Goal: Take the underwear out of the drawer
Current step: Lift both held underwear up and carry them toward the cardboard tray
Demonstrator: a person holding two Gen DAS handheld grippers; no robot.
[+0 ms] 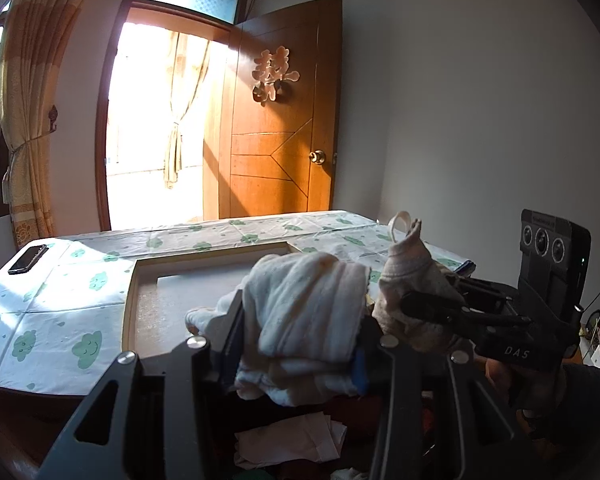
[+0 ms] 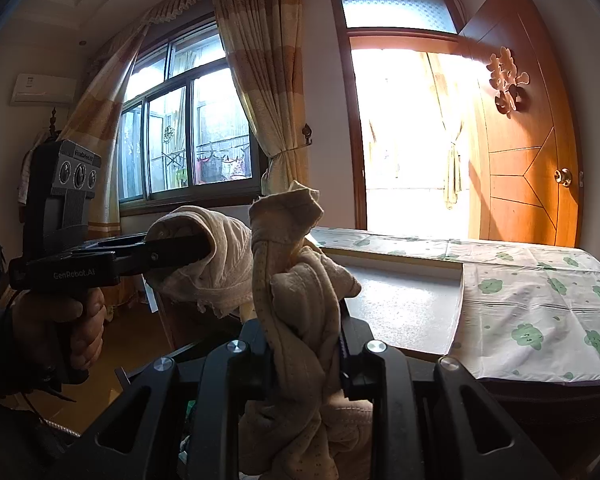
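A folded white underwear (image 1: pixel 304 300) sits between the fingers of my left gripper (image 1: pixel 300 344), which is shut on it above the drawer. Below it, the open drawer (image 1: pixel 292 436) shows pale folded cloth and dark clothes. My right gripper (image 2: pixel 300 320) is shut on a twisted beige dotted underwear (image 2: pixel 292 264) that sticks up and hangs down past the fingers. In the left wrist view that right gripper (image 1: pixel 410 305) is just to the right, with the beige underwear (image 1: pixel 412 272). In the right wrist view the left gripper (image 2: pixel 204 248) holds the white underwear (image 2: pixel 216 264) at the left.
A table under a white cloth with green clouds (image 1: pixel 60 320) stands right ahead, bearing a shallow framed tray (image 1: pixel 172 292) and a dark phone (image 1: pixel 27 259). Behind it are an open wooden door (image 1: pixel 280 140), a bright doorway and curtains. A person's hand (image 2: pixel 60 324) grips the left handle.
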